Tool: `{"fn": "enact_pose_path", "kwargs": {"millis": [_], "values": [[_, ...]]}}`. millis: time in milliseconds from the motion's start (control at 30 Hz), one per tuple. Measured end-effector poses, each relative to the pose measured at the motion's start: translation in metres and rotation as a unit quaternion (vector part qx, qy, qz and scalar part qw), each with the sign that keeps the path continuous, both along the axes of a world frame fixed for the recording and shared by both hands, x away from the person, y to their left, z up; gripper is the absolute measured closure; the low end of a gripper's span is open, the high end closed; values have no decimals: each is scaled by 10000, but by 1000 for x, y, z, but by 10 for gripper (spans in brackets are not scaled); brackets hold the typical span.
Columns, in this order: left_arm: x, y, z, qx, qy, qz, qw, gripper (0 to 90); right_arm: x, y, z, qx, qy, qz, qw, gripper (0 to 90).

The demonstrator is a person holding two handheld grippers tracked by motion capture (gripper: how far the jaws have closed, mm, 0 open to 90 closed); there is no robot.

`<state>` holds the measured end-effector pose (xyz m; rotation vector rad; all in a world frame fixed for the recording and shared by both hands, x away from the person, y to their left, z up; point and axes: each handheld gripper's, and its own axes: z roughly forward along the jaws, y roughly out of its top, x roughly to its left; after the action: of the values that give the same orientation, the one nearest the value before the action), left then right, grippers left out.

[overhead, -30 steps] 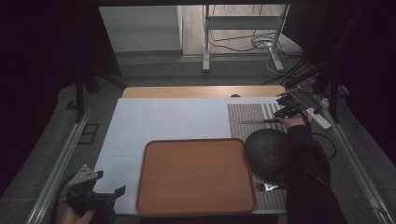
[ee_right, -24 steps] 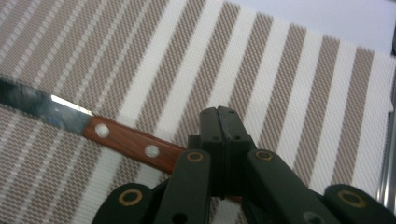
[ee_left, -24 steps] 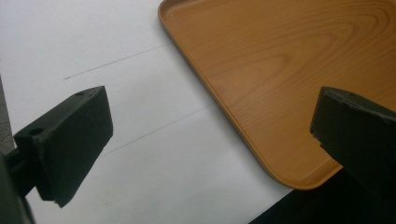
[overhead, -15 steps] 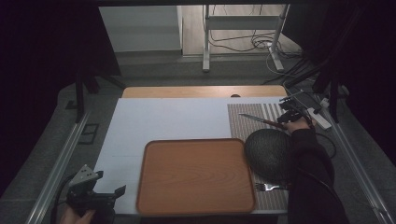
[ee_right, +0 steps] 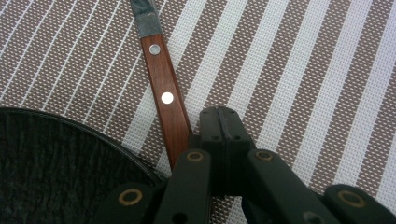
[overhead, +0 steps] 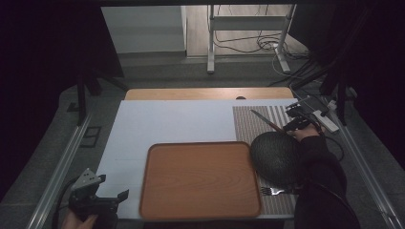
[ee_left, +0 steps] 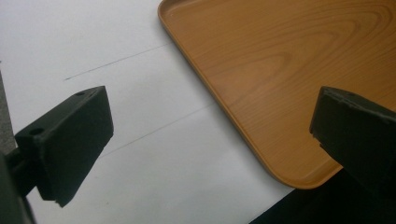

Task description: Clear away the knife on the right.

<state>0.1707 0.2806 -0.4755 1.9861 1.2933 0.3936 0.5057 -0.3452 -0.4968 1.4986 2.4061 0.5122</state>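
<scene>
Right tool (ee_right: 219, 122), jaws pressed together, empty, beside knife (ee_right: 164, 100); left tool (ee_left: 210, 140) gapes wide, empty; no writing legible.

A wooden tray (overhead: 200, 179) sits at the table's six o'clock. A fork (overhead: 273, 191) lies at five o'clock, beside it.

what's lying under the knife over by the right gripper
The knife lies flat on the striped placemat, beside the dark bowl. The right gripper, jaws together, covers the handle's end, so what's beneath that part is hidden.
</scene>
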Motion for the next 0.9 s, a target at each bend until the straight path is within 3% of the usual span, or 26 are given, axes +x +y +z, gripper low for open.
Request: {"fn": "enact_pose_path", "kwargs": {"millis": [200,300,533,667,900], "values": [[0,0,0,8,-11,-7,10000,2,1,-2,3,169,-108,-112,9997,860],[0,-1,0,26,-8,-16,10000,3,2,-1,7,367,-142,-119,9992,713],[0,-1,0,36,-15,-26,10000,3,5,15,10,304,-367,-117,9988,335],[0,-1,0,44,-16,-32,10000,4,7,25,9,253,-377,-40,9990,157],[0,-1,0,49,-17,-40,10000,4,12,39,4,259,-244,117,9993,0]]}}
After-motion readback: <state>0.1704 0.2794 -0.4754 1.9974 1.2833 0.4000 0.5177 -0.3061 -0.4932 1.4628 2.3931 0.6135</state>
